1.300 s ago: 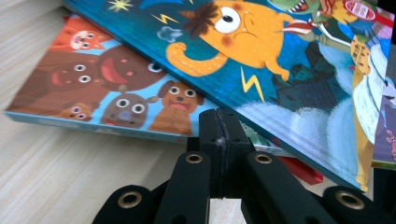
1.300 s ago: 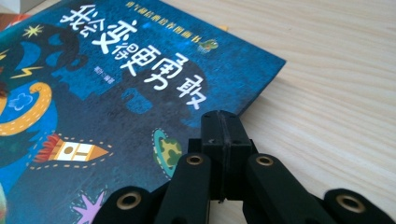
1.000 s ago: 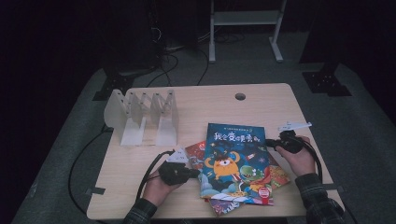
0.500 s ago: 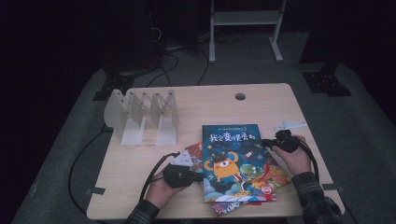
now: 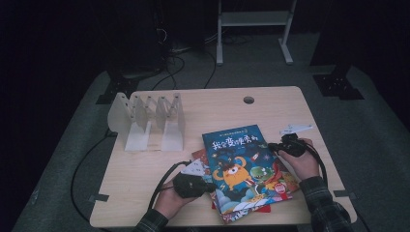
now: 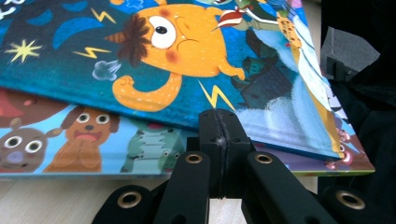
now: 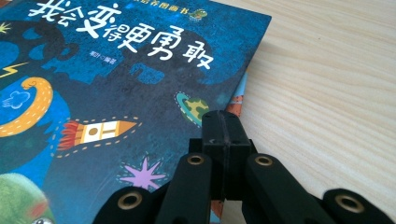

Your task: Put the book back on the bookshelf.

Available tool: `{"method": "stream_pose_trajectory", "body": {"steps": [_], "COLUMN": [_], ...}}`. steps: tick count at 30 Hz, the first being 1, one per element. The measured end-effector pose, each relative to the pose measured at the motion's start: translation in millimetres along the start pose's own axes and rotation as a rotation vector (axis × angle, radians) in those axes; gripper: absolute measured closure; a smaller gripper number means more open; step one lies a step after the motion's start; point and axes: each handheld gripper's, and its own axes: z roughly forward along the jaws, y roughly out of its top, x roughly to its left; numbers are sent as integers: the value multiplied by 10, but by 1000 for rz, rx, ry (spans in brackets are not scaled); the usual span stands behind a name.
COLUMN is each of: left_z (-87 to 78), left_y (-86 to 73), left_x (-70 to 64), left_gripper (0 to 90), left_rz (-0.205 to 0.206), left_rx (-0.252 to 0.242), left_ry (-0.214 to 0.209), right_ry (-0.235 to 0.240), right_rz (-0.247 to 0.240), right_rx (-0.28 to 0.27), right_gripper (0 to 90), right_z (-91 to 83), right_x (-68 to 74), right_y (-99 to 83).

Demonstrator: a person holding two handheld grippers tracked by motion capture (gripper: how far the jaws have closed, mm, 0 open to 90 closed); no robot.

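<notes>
A blue picture book (image 5: 240, 169) with an orange monster on its cover lies on top of a small stack of books at the table's front right. My left gripper (image 5: 212, 186) is shut, with its tips against the near edge of the blue book (image 6: 187, 60), just above an animal-cover book (image 6: 70, 135) beneath it. Nothing sits between its jaws. My right gripper (image 5: 271, 146) is also shut and holds nothing. Its tips rest over the right edge of the blue book (image 7: 107, 93), beside bare wood.
A white slotted book rack (image 5: 147, 118) stands at the back left of the wooden table (image 5: 270, 108). A cable hole (image 5: 248, 100) lies near the far edge. Cables trail off the left side. A red book corner (image 5: 199, 155) pokes out from the stack.
Both grippers have closed in on the blue book from either side. The book has shifted slightly to the left on the stack.
</notes>
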Motion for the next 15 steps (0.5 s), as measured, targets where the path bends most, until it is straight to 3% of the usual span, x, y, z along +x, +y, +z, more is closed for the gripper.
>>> {"method": "stream_pose_trajectory", "body": {"steps": [5,10,12,14,15], "left_z": [13,59,107,150,161], "left_y": [23,45,65,77,79], "left_x": [-30,-71,-101,-134,-149], "left_gripper": [895,895,891,882,878], "left_rz": [5,8,22,35,39], "left_rx": [-8,-16,-5,5,4], "left_ry": [-3,-39,-42,-48,-48], "right_ry": [-2,29,207,120,111], "right_rz": [-17,-21,17,-67,-94], "right_rx": [6,-10,-14,-8,11], "right_gripper": [893,892,891,890,880], "right_z": [17,32,75,114,120], "right_x": [11,21,64,213,252], "right_y": [27,66,87,139,176]}}
